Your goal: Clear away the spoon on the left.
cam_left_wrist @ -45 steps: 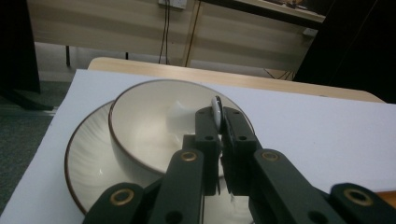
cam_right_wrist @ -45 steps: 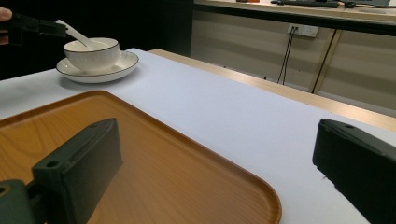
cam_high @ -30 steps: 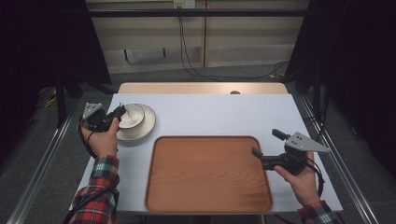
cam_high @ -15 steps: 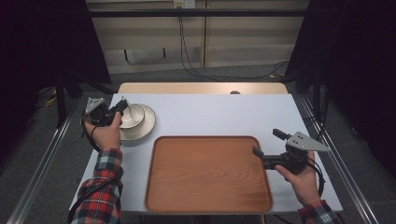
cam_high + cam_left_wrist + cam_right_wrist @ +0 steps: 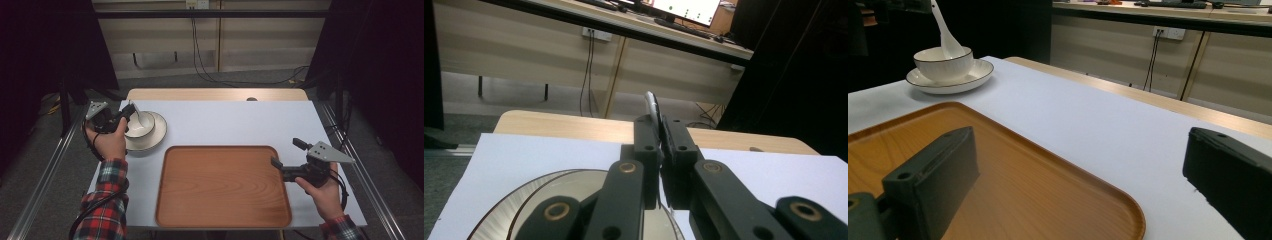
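Observation:
A white bowl (image 5: 140, 129) stands on a white plate (image 5: 157, 136) at the table's left. A white spoon (image 5: 139, 116) leans steeply in the bowl, its scoop end down inside. My left gripper (image 5: 129, 111) is shut on the spoon's handle, which sticks up between the jaws in the left gripper view, spoon (image 5: 652, 106), left gripper (image 5: 662, 131). A wooden tray (image 5: 222, 186) lies in the middle. My right gripper (image 5: 276, 165) hovers at the tray's right edge, open with nothing between its jaws. The right gripper view shows the right gripper (image 5: 1078, 170), bowl (image 5: 943, 64) and spoon (image 5: 946, 36).
White sheet (image 5: 240, 122) covers the table behind the tray. A wooden strip (image 5: 215, 94) runs along the far edge. Metal rails (image 5: 47, 170) flank both sides. Cables hang on the back wall (image 5: 197, 45).
My left gripper has shifted a little away from the person and to the right, over the bowl, with the spoon handle now between its jaws. The right hand has stayed put.

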`<action>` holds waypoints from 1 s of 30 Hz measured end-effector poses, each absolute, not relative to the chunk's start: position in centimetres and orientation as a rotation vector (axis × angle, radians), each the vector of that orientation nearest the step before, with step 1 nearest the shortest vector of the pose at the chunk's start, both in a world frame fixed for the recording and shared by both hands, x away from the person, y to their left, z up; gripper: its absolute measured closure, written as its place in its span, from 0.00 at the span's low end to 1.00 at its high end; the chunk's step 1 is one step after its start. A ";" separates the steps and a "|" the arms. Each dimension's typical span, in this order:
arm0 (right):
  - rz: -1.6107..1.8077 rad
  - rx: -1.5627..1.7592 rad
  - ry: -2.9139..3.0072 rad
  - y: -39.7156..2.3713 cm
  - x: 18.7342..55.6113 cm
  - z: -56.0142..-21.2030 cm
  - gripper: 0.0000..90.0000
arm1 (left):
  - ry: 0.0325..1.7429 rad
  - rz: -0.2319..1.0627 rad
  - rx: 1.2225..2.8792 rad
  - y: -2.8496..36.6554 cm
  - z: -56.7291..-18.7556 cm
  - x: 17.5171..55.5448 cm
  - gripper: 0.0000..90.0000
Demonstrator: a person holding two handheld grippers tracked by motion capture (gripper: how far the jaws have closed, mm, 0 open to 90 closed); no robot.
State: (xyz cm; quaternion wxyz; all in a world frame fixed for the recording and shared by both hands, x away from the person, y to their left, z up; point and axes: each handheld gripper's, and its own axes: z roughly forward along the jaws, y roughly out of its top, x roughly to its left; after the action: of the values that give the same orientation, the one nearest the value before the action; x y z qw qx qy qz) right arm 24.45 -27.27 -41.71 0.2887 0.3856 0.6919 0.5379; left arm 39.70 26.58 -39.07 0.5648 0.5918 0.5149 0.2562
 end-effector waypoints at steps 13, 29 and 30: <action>1.433 1.025 1.850 -27.1 24.5 -41.7 0.01 | 1.149 0.533 1.400 27.0 -36.3 38.7 0.96; 1.438 1.022 1.848 -27.0 24.4 -41.7 0.01 | 1.000 0.357 1.476 24.2 -34.7 36.0 0.96; 1.437 1.026 1.845 -27.0 24.4 -41.7 0.01 | 0.981 0.350 1.502 24.2 -34.7 35.8 0.96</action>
State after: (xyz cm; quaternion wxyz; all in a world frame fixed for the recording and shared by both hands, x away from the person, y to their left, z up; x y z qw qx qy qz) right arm 24.42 -26.97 -41.70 0.2896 0.3846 0.6914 0.5387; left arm 35.81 24.20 -34.75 0.6108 0.6506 0.4250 0.1517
